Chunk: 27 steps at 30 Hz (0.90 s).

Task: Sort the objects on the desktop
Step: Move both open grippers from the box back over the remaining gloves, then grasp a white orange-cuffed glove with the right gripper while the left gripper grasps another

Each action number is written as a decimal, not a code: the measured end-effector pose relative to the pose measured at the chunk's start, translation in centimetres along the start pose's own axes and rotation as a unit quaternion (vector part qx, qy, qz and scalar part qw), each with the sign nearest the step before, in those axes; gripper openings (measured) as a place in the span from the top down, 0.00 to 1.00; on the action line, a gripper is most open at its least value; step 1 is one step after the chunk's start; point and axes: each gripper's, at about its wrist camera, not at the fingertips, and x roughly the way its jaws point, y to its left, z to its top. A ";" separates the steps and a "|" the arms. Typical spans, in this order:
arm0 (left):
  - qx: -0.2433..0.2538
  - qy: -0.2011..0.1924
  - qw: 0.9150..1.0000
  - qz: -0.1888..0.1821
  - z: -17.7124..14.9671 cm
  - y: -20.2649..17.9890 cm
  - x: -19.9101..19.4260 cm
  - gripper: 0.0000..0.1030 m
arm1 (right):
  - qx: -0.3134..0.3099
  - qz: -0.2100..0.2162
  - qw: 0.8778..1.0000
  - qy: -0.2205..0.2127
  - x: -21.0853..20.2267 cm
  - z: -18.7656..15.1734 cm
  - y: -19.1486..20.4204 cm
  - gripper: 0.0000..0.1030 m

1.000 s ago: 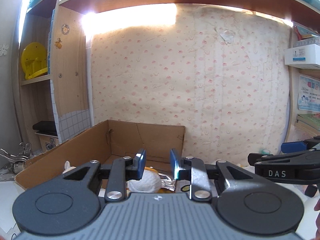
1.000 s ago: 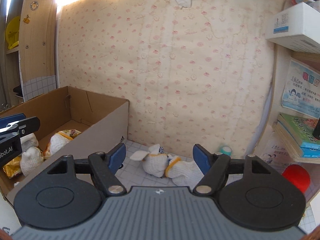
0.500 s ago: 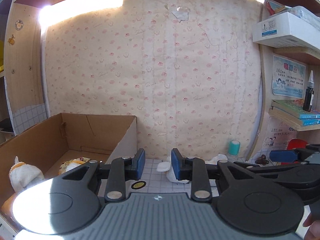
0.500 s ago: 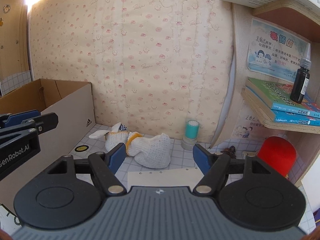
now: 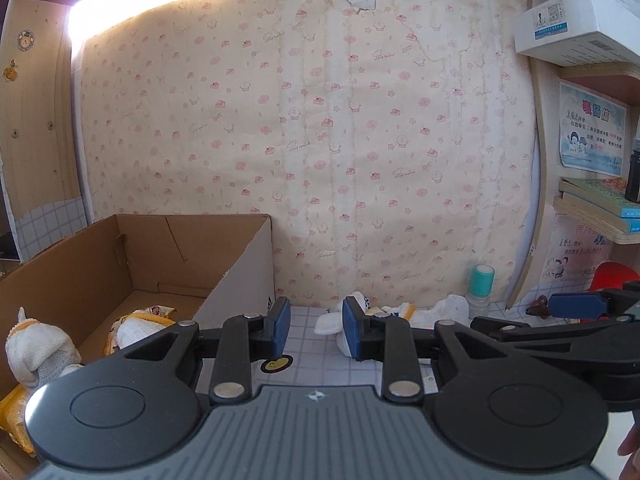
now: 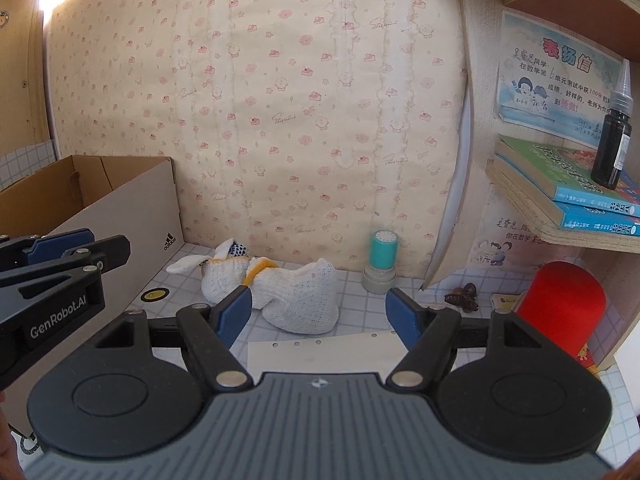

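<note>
White knitted gloves with yellow cuffs [image 6: 296, 292] lie in a heap on the checked desk by the wall; they also show in the left wrist view [image 5: 384, 316]. My right gripper [image 6: 320, 312] is open wide and empty, just short of the heap. My left gripper [image 5: 314, 330] is open with a narrower gap and empty, beside the cardboard box [image 5: 240, 264]. The box holds more gloves [image 5: 36, 352] and a yellow packet [image 5: 148, 316]. The box also shows in the right wrist view [image 6: 132, 216].
A teal stamp [image 6: 380, 264] stands by the wall. A red cylinder [image 6: 560, 308] and a small brown object [image 6: 460, 296] sit under the right shelf with books [image 6: 568, 184] and a black bottle [image 6: 614, 140]. A punched paper sheet [image 6: 320, 352] lies near me.
Both grippers have swung right, from over the box toward the glove heap on the desk. The right gripper has come closer to the gloves. Both stay open and empty.
</note>
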 end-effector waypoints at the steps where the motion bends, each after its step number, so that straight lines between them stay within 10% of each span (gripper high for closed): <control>1: 0.000 0.001 1.000 0.001 -0.1 0.0 0.1 0.70 | 0.000 0.000 1.000 0.001 0.1 0.0 0.0 0.30; 27: -0.002 0.029 0.999 0.015 -1.7 0.1 4.5 0.63 | -0.007 0.018 0.998 0.054 7.8 -0.1 1.3 0.24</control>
